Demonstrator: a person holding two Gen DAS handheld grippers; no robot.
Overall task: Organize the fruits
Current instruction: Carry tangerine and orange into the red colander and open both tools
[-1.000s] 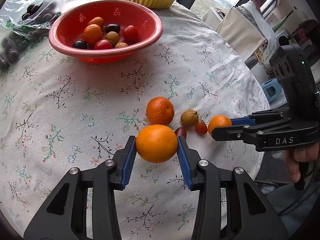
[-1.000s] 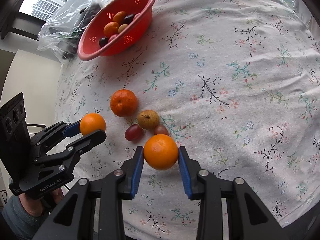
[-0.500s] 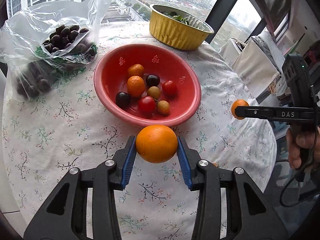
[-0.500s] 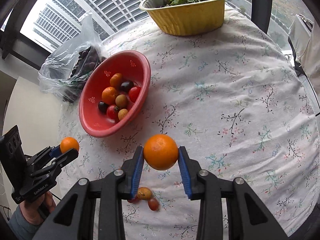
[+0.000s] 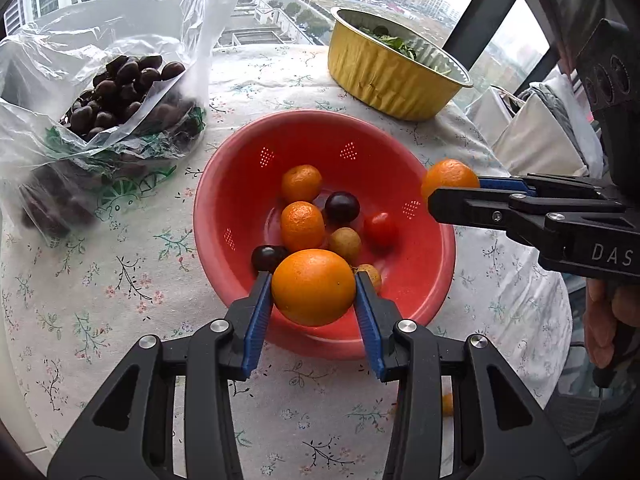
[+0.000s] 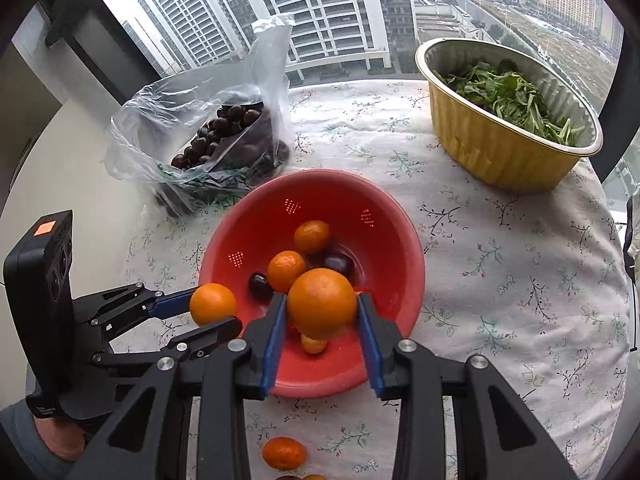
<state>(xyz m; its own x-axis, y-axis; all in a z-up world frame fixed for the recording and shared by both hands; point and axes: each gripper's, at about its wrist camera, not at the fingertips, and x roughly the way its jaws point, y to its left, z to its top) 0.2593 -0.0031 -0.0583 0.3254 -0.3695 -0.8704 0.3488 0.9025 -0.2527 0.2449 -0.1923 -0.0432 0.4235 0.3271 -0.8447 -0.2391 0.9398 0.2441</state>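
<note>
Grippers, two: left gripper point(image 5: 314, 294) and right gripper point(image 6: 322, 310) each clamp one orange above colander point(image 5: 436, 280)

White letters "DAS" stand on the right tongs point(image 5: 450, 188), side of the black body

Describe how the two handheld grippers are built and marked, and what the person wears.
Both grippers are matte black plastic with silver screws and blue pads on the fingers. The right gripper carries white "DAS" lettering and a boxy black camera block. The left gripper has a similar block with an orange square on top and small white lettering, unreadable. A grey sleeve shows at the left wrist.
</note>
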